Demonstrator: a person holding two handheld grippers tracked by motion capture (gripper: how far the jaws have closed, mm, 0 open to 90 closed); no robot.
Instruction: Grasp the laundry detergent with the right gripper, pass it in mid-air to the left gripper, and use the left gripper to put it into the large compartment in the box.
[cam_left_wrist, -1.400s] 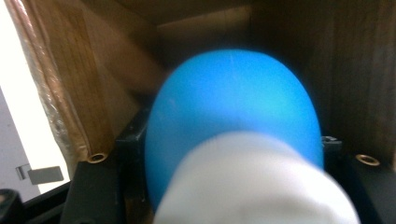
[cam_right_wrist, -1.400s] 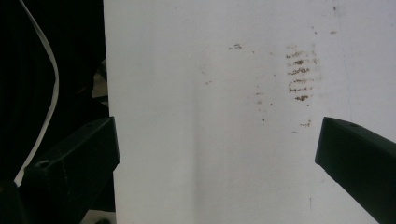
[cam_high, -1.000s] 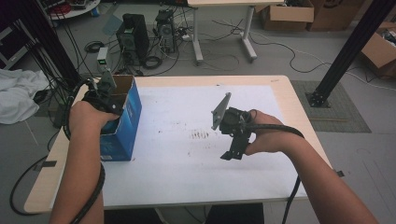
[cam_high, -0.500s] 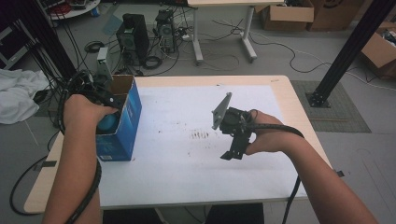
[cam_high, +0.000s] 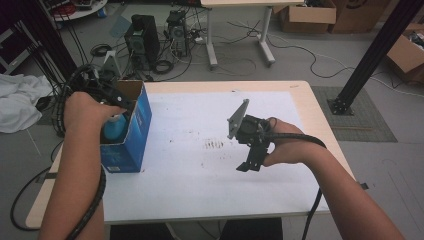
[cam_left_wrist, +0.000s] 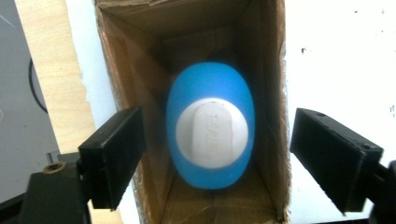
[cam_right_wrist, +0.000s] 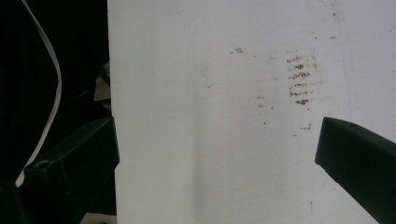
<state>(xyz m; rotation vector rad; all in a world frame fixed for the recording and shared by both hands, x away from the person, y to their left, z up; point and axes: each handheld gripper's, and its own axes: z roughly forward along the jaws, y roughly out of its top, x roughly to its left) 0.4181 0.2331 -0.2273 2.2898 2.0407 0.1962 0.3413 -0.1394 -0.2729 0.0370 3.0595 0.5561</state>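
So there's a blue bottle (cam_left_wrist: 211, 137) with a white cap (cam_left_wrist: 211, 133) standing upright inside the open blue cardboard box (cam_high: 131, 132), cap facing up at the left gripper (cam_left_wrist: 229, 163), whose 2 jaws are spread wide over the opening. The right gripper (cam_right_wrist: 219, 163) hangs above the white table (cam_high: 190, 165), jaws apart, holding nothing.

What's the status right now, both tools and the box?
Left tool open, poised above blue cardboard box. Blue bottle with white cap upright inside, ungripped. Right tool open, idle above white tabletop.
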